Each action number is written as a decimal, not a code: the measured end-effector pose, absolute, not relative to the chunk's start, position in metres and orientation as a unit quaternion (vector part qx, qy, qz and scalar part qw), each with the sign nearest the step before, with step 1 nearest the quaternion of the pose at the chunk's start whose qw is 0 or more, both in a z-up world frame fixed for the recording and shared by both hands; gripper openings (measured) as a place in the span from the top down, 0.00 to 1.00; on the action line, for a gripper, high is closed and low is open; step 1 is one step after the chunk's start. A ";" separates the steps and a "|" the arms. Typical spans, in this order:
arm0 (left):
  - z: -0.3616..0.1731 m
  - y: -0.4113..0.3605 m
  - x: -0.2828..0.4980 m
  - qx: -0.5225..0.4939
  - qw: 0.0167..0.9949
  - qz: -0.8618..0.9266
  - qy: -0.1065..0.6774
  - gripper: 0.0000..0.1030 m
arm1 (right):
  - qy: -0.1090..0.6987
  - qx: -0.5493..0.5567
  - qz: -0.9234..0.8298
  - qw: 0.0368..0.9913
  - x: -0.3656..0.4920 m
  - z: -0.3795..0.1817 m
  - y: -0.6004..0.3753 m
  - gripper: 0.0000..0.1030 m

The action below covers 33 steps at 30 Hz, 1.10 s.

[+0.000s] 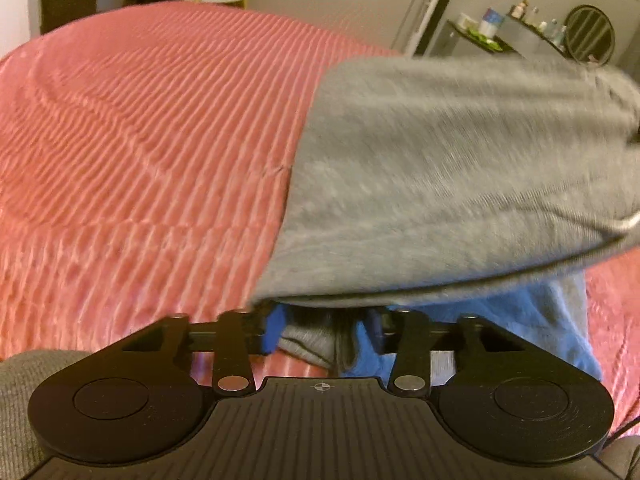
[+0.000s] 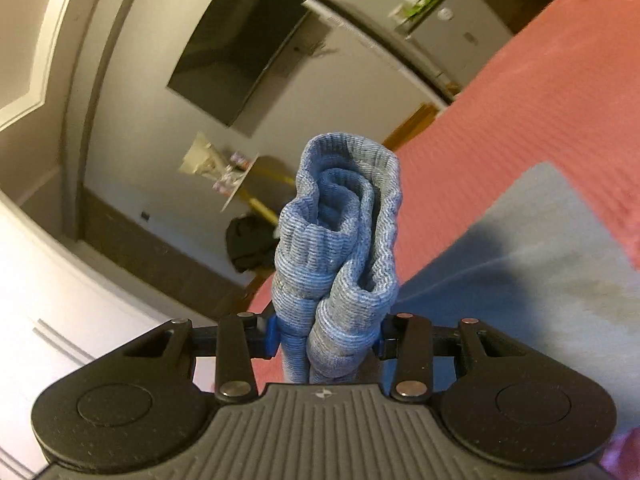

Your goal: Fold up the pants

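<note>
A: Entry, both wrist views. Containers: none that I can make out as holding anything. At 1 o'clock in the left view a dark shelf (image 1: 486, 40) carries small bottles and jars, too blurred to identify.

B: Task item?

A: Grey pants (image 1: 440, 184), lying on the bed (image 1: 140, 140), which has a ribbed pink-red cover. In the left view the cloth fills the 3 o'clock half, with one edge raised and blurred. The left hand-held gripper (image 1: 324, 338) has its blue pads closed on a bunched fold of the grey fabric at 6 o'clock.

B: Right side?

A: The right hand-held gripper (image 2: 328, 336) is pinching a gathered ribbed band of the pants (image 2: 340, 240), which stands upright out of the fingers toward 12 o'clock, folded over itself in several layers. The rest of the garment trails away to 4 o'clock, flat on the bed cover (image 2: 540, 80).

B: Surface and room?

A: The bed cover is wrinkled in shallow arcs at 9 o'clock in the left view. In the right view, tilted: a dark wall screen (image 2: 244, 52) at 11 o'clock, a small table (image 2: 240, 184) with cluttered items below it, a black bag (image 2: 250, 246) on the floor near centre, and a white panelled surface at 8 o'clock. A round dark mirror (image 1: 591, 34) sits at 2 o'clock in the left view.
</note>
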<state>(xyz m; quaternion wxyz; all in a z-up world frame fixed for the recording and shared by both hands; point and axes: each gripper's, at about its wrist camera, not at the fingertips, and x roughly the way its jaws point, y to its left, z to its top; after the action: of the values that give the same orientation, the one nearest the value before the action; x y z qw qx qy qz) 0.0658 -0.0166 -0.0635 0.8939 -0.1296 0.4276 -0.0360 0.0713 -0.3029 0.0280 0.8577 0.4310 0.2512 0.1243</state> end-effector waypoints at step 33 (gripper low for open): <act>-0.067 -0.027 0.074 -0.096 0.886 -0.054 0.451 0.62 | 0.323 0.472 0.016 0.820 0.050 -0.078 -0.368 0.51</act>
<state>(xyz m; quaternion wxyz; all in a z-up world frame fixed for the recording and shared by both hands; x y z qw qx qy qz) 0.0741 -0.0274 -0.0667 0.8857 -0.0962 0.4510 -0.0542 0.0500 -0.3680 -0.0777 0.8199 0.4722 0.3232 0.0155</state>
